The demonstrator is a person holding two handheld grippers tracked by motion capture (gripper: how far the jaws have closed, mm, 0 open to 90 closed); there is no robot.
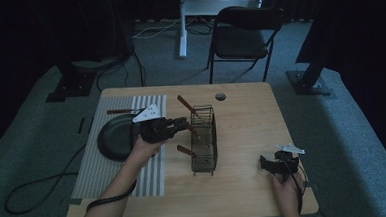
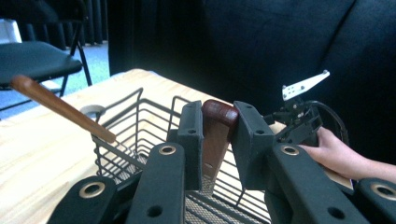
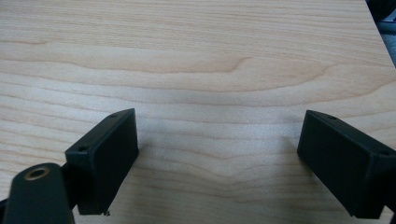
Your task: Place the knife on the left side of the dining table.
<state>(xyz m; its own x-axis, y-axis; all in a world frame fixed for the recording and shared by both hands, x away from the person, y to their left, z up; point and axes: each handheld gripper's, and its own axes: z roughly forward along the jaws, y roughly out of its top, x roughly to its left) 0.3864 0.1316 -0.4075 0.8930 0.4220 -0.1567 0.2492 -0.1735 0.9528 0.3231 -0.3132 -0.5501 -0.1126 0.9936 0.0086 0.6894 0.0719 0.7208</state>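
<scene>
1. At the left of the wooden surface (image 1: pixel 242 131) lies a striped placemat (image 1: pixel 157 178), with a dark round plate (image 1: pixel 113 140) resting on it.
2. A wooden-handled utensil (image 1: pixel 121 111) lies flat on the placemat, beyond the plate.
3. The left tongs (image 1: pixel 182 124) are held above the placemat's right edge, pointing toward the wire basket (image 1: pixel 204 160). In the left gripper view the left tongs (image 2: pixel 218 135) are closed narrowly on a brown wooden handle (image 2: pixel 217 135), whose rounded end pokes up between the jaws.
4. The wire basket stands near the middle of the surface. One wooden-handled utensil (image 1: pixel 186 105) leans out over its far end; another handle (image 1: pixel 185 150) juts from its left side. In the left gripper view the leaning handle (image 2: pixel 60 107) slants up to the left over the basket rim (image 2: pixel 140 114).
5. A small round disc (image 1: pixel 220 96) sits near the far edge of the surface, well apart from the basket.
6. The right tongs (image 1: pixel 265 164) rest near the front right corner, held by the person's hand (image 1: pixel 285 189). In the right gripper view the right tongs (image 3: pixel 217 163) stand wide apart over bare wood, gripping nothing.
7. A folding chair (image 1: pixel 244 33) stands on the carpet beyond the surface.
</scene>
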